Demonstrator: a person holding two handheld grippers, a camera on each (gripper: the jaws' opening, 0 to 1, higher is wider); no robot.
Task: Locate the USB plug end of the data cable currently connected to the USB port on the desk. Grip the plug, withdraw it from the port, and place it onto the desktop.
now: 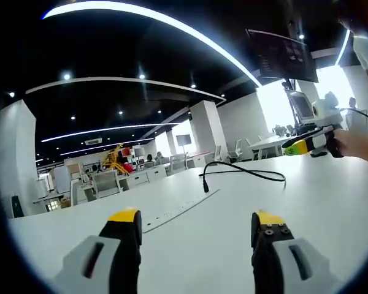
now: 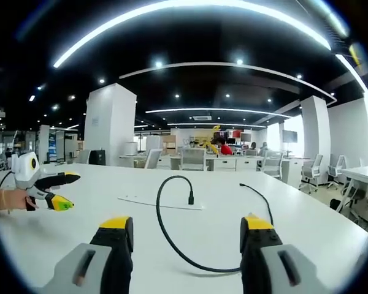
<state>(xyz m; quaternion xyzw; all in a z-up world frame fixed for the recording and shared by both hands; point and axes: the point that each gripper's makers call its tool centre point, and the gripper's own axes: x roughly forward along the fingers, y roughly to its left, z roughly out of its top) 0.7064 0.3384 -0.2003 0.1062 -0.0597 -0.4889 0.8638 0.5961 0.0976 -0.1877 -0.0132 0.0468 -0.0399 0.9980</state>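
Observation:
A black data cable (image 2: 161, 229) lies in a loop on the white desk (image 2: 306, 220). Its USB plug (image 2: 191, 198) stands upright in a flat white port strip (image 2: 153, 202) set in the desktop. The left gripper view has the same plug (image 1: 205, 184), strip (image 1: 178, 211) and cable (image 1: 260, 175) ahead. My left gripper (image 1: 196, 223) is open, short of the strip, with nothing between its jaws. My right gripper (image 2: 187, 228) is open too, low over the desk with the cable loop running between its jaws. Each gripper shows in the other's view, hand-held: right (image 1: 303, 144), left (image 2: 58, 190).
A monitor (image 1: 281, 55) on an arm hangs above the desk's far side, with a smaller screen (image 1: 302, 105) below it. Office desks, chairs (image 2: 316, 171) and white pillars (image 2: 110, 122) stand beyond the desk's far edge.

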